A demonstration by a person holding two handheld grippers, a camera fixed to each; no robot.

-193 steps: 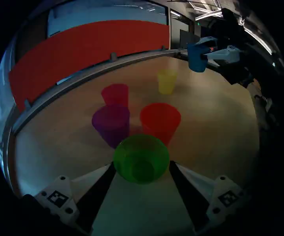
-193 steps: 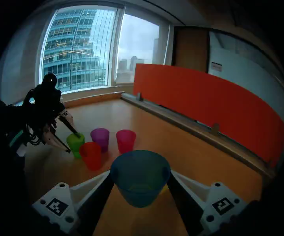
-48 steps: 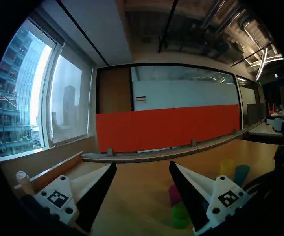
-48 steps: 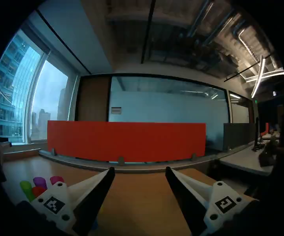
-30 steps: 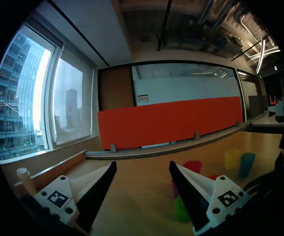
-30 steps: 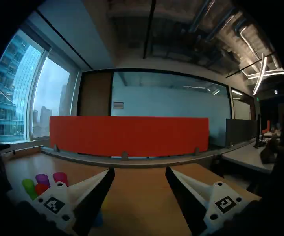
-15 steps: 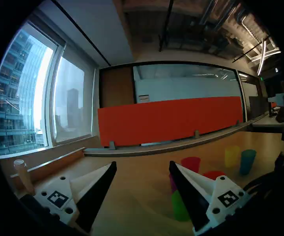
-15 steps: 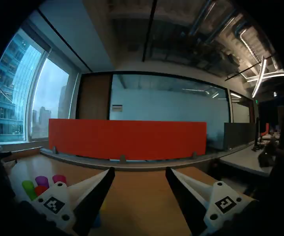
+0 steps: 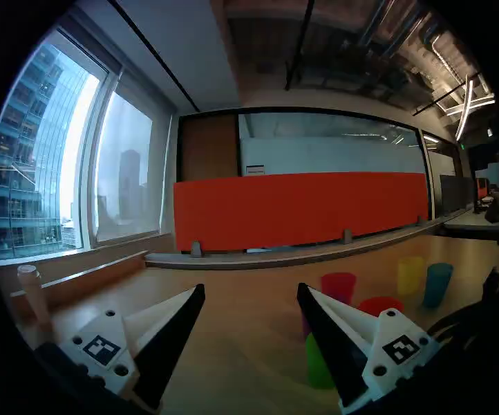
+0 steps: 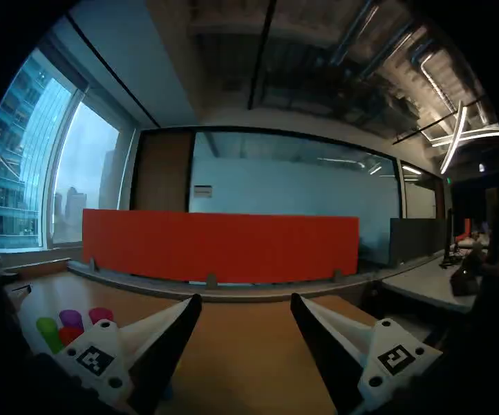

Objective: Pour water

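Currently the left gripper [image 9: 249, 287] stands wide open with nothing between its fingers. The right gripper [image 10: 245, 299] is equally wide and empty. Just past the left gripper's finger on the right of its view, a green cup [image 9: 315, 360] stands upright on the wooden table [image 9: 249, 325], partly hidden by that finger. Behind it stand a red cup [image 9: 379, 304] and a pink cup [image 9: 338, 285]. Farther off, a yellow cup [image 9: 410, 274] and a blue cup [image 9: 437, 282] stand side by side. Each cup is plain and tapered; contents cannot be determined. An orange screen [image 9: 298, 207] lines the table's far edge.
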